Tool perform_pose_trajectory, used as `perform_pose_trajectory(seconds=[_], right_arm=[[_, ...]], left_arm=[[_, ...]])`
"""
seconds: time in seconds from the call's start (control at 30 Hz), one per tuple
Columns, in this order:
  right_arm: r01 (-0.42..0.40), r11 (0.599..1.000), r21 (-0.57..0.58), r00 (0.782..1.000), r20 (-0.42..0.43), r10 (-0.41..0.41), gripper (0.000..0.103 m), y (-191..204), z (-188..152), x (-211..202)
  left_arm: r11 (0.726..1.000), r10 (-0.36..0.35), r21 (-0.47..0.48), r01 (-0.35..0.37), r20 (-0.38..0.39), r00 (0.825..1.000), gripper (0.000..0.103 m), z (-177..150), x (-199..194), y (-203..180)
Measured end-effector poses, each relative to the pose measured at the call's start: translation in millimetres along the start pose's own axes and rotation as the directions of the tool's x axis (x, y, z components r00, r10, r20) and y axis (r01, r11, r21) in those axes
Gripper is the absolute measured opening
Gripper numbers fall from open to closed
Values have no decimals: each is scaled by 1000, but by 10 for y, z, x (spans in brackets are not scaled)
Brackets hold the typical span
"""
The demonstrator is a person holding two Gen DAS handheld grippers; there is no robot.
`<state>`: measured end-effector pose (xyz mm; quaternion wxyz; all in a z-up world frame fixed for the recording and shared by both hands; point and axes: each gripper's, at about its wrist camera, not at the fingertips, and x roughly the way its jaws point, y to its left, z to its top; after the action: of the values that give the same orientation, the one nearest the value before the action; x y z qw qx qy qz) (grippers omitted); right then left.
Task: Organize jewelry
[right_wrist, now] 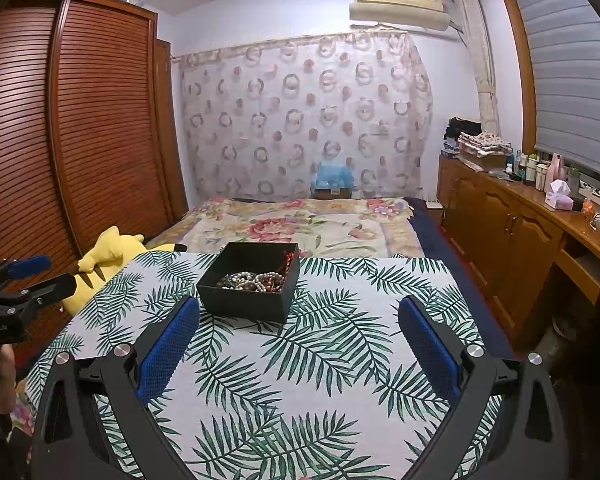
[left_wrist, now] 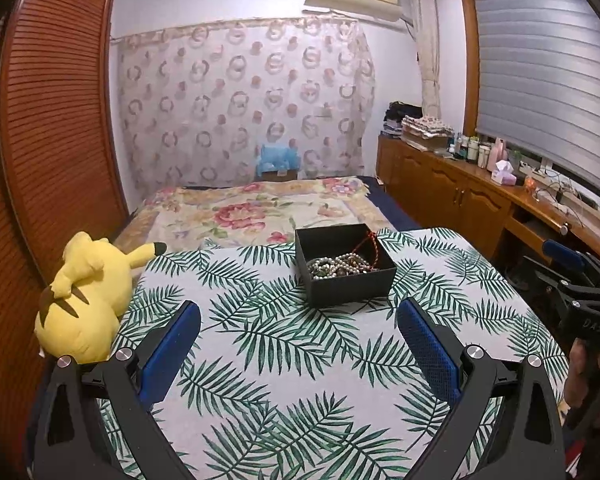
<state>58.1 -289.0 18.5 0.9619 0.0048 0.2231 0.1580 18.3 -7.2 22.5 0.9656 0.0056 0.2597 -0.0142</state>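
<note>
A black open box [left_wrist: 350, 284] stands on the palm-leaf tablecloth [left_wrist: 284, 356]. In it lies a tangle of pearl and bead necklaces [left_wrist: 338, 267], and a red cord [left_wrist: 374, 246] hangs against its far right wall. My left gripper [left_wrist: 300, 312] is open and empty, held just short of the box. In the right wrist view the same box [right_wrist: 246, 300] with the necklaces [right_wrist: 254, 281] sits ahead and left. My right gripper [right_wrist: 300, 312] is open and empty, short of the box. Each gripper shows at the edge of the other's view: the right one [left_wrist: 580, 280], the left one [right_wrist: 16, 284].
A yellow plush toy [left_wrist: 86, 300] lies at the table's left edge. A bed with a floral cover [left_wrist: 260, 212] is behind the table. A wooden wardrobe [left_wrist: 52, 120] stands left. A wooden sideboard [left_wrist: 480, 188] with bottles and a tissue box runs along the right.
</note>
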Motion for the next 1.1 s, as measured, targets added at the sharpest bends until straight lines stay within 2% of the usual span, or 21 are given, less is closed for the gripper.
perform_pose_trajectory(seconds=[1.1], right_arm=[[-3, 1000, -3, 1000, -4, 3, 100, 21, 7, 3]], left_arm=[[1000, 0, -3, 0, 0, 1000, 95, 4, -24, -47]])
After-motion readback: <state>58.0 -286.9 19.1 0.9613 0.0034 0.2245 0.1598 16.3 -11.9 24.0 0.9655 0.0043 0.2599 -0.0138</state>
